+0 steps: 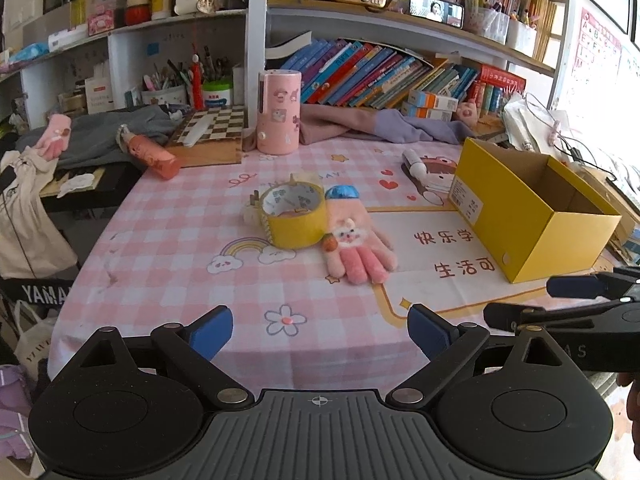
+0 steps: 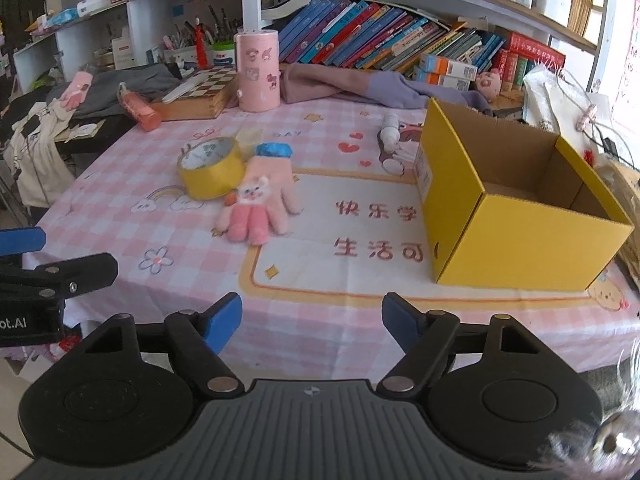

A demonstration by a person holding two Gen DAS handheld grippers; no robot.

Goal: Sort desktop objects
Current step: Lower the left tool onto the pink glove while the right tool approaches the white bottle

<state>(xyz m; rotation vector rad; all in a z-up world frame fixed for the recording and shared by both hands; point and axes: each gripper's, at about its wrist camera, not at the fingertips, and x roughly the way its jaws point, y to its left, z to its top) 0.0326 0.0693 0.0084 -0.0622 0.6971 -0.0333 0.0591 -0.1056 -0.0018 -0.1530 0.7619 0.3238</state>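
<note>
A table point(image 1: 168, 264) with a pink checked cloth stands before packed shelves. In the middle of the cloth lies a roll of yellow tape point(image 1: 293, 216), and a fuzzy pink glove point(image 1: 354, 242) with a little white bunny face and a blue cuff lies right against it. Behind the tape sits a small clear roll, partly hidden. To the right stands an open yellow cardboard box point(image 1: 532, 216), empty as far as I can see, with a white label on its end too small to read. Just beside the box's far corner lies a white marker pen point(image 1: 414, 162).

Big red-brown letters on the cloth read "快乐学" and under them "生活可". Pale letters behind the tape end in "DAY".

The left gripper point(image 1: 320, 330) hangs low over the near edge of the table, its blue pads wide apart with nothing between them. The right gripper point(image 2: 312, 322) is near that edge too, blue pads apart and empty. Its side says "ot.AI" where it shows in the right view, cut off at the edge.

Farther back stand a tall pink tube point(image 1: 279, 112) with cartoon stickers, a chessboard point(image 1: 216, 124) and an orange bottle point(image 1: 154, 154) lying on its side. A second pink glove point(image 1: 54, 136) rests on grey cloth at the left. A black thing below it says "YAMA", cut off.
</note>
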